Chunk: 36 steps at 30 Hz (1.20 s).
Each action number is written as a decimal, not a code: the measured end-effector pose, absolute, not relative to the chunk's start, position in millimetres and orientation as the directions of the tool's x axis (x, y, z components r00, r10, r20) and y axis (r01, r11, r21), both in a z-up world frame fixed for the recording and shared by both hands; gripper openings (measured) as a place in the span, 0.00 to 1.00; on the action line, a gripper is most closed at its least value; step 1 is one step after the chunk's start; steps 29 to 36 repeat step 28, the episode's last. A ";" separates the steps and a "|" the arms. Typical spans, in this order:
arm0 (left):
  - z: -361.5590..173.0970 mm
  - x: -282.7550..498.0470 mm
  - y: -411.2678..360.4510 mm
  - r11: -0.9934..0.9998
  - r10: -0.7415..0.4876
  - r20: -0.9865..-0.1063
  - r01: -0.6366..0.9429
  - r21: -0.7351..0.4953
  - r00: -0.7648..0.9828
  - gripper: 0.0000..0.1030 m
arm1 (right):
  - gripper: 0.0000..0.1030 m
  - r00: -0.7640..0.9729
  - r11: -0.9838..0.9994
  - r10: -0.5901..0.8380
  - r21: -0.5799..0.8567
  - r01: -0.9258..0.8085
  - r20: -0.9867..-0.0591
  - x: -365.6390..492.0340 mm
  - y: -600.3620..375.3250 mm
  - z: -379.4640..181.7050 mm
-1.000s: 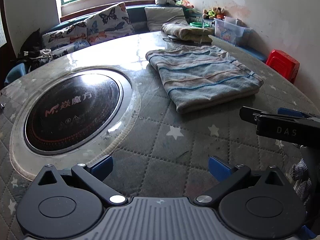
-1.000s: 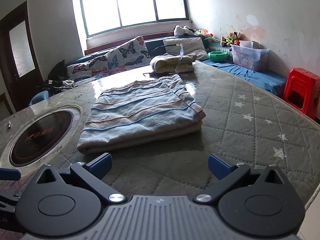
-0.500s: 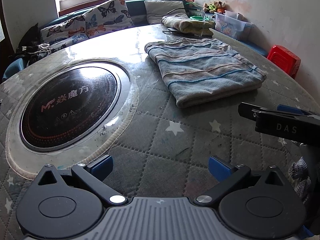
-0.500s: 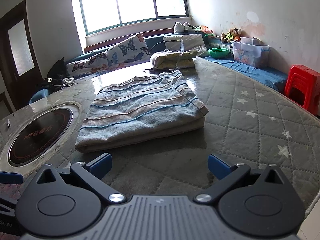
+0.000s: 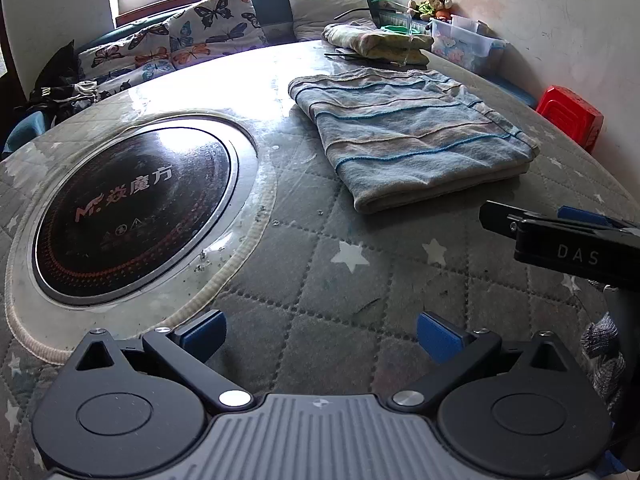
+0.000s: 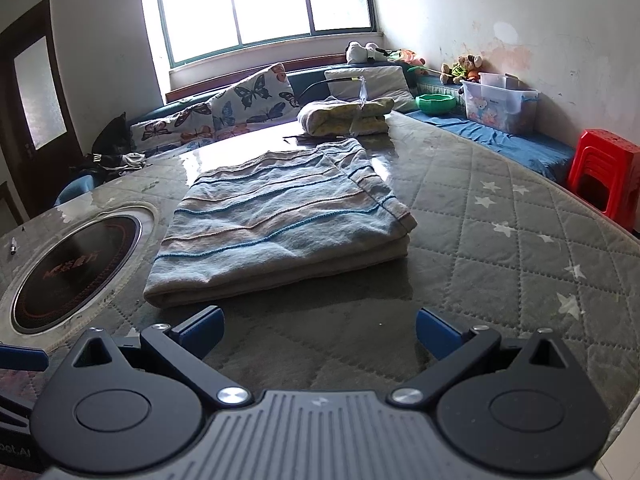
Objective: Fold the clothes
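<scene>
A folded blue-grey striped garment (image 5: pixel 408 136) lies flat on the quilted round table (image 5: pixel 320 280); it also shows in the right wrist view (image 6: pixel 280 224). My left gripper (image 5: pixel 320 332) is open and empty, hovering over bare table short of the garment. My right gripper (image 6: pixel 318 328) is open and empty, just short of the garment's near edge. The right gripper's body shows at the right edge of the left wrist view (image 5: pixel 560 236). A second folded yellowish cloth (image 6: pixel 344 118) sits at the table's far side.
A black round cooktop (image 5: pixel 132 208) is set into the table at the left. Butterfly cushions (image 6: pixel 248 100) and a bench line the far wall. A clear storage box (image 6: pixel 500 100), a green bowl (image 6: pixel 436 103) and a red stool (image 6: pixel 604 176) stand at the right.
Both grippers have shifted slightly nearer the garment; both stay open. The garment has not moved.
</scene>
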<state>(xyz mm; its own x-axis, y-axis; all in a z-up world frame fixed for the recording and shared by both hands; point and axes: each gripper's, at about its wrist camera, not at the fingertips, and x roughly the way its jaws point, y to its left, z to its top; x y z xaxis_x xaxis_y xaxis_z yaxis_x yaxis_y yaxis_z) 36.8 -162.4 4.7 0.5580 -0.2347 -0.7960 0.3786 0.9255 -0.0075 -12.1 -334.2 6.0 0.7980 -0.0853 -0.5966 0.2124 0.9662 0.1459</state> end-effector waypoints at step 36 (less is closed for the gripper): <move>0.7 61.4 -172.1 0.930 -0.223 -0.791 0.368 0.003 0.569 1.00 | 1.00 0.785 0.958 -0.118 0.137 0.251 -0.608 5.1 -342.6 2.4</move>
